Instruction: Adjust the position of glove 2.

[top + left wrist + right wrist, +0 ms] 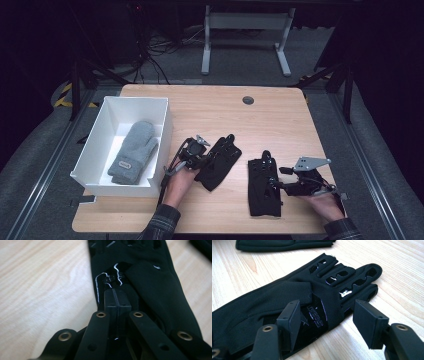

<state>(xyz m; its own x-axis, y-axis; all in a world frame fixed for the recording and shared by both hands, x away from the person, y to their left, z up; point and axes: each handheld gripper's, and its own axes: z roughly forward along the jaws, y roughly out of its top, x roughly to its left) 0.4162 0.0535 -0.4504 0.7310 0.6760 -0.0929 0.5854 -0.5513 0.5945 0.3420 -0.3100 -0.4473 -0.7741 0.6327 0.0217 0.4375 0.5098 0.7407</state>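
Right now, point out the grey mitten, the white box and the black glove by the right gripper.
grey mitten (pixel 133 152): high view, middle of its knitted body.
white box (pixel 165 131): high view, its right wall.
black glove (pixel 263 187): high view, on its palm, beside the right gripper (pixel 281 178).

Lab: dark curtains, floor cables (pixel 150 55), rails (pixel 45 165)

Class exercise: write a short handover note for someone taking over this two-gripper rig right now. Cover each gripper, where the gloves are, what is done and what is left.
Left gripper: jaws shut on the left black glove, pinching its fabric on the table.
Right gripper: jaws open, one on each side of the right black glove's edge, not gripping.
Done: a grey mitten lies in the white box.
Left: probably both black gloves go into the box; neither is in yet.
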